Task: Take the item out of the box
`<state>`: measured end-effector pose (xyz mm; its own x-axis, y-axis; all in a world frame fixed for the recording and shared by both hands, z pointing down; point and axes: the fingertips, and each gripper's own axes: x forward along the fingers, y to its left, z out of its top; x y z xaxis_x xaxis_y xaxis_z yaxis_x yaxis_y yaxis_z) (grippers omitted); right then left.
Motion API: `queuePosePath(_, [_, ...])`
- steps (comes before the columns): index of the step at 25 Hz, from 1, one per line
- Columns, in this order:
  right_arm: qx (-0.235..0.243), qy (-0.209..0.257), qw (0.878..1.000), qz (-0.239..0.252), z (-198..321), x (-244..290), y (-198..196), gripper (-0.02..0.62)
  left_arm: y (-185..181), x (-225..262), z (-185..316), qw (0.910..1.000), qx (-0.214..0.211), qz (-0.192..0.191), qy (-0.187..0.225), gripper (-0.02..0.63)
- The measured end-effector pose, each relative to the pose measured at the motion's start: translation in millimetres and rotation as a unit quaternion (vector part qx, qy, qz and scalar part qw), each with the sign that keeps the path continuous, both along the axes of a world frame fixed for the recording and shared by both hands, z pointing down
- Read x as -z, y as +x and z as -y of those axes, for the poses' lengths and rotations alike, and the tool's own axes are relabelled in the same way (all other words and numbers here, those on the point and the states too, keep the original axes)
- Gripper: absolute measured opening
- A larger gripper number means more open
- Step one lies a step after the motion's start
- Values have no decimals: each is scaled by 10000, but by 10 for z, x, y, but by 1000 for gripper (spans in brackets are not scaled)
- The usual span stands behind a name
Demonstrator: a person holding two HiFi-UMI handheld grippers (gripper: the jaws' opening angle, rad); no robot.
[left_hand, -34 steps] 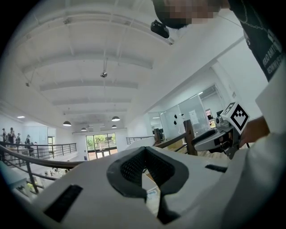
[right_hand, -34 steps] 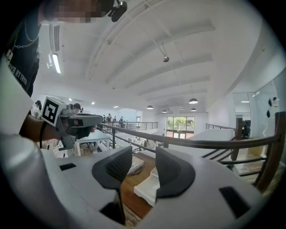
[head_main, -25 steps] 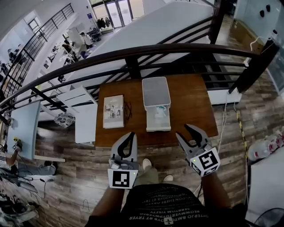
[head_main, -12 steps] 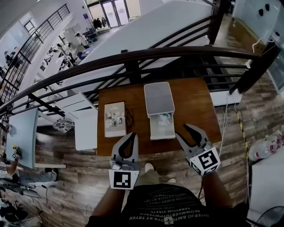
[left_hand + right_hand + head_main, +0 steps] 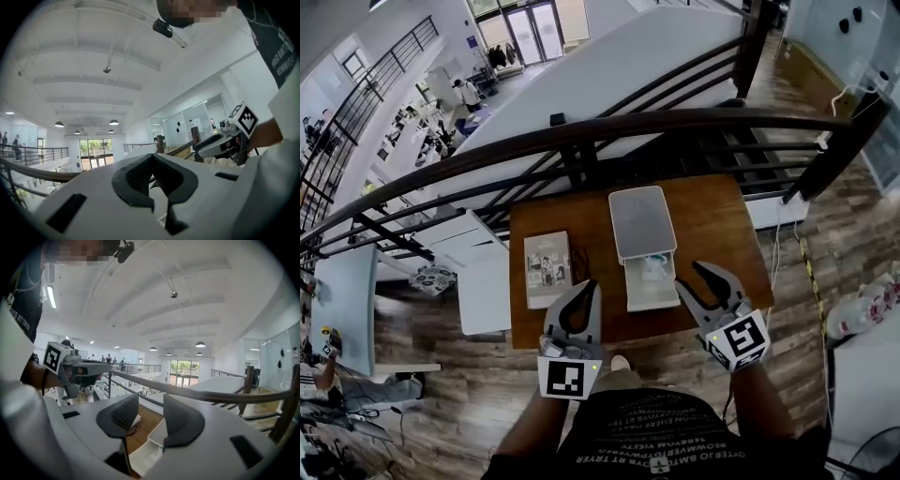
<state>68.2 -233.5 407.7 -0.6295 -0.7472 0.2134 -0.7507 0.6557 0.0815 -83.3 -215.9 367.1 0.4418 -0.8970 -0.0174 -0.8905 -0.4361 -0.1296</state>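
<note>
An open white box [image 5: 652, 292] lies on the wooden table [image 5: 712, 220], its lid [image 5: 641, 221] flipped back to the far side. Inside the tray rests a pale item [image 5: 652, 270] with a teal patch. My left gripper [image 5: 586, 289] hovers over the table's front edge left of the box, its fingertips together and nothing held. My right gripper [image 5: 698, 279] stands open just right of the tray, empty. The right gripper view has the box [image 5: 152, 446] below the open right gripper [image 5: 150, 400]. In the left gripper view the left gripper [image 5: 152, 157] points up and across the room.
A booklet [image 5: 547, 269] lies left of the box, with a thin dark object [image 5: 578, 265] beside it. A dark railing [image 5: 609, 127] runs behind the table. A white cable [image 5: 772, 248] hangs off the right side.
Both grippers have come forward over the table's front edge, closer to the box on either side. Their jaws look the same as before.
</note>
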Motion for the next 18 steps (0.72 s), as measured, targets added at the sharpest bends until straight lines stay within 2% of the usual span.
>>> queuePosePath(18, [-555, 22, 9984, -70, 489, -13, -336, 162, -692, -52, 460, 9998, -117, -165, -36, 6])
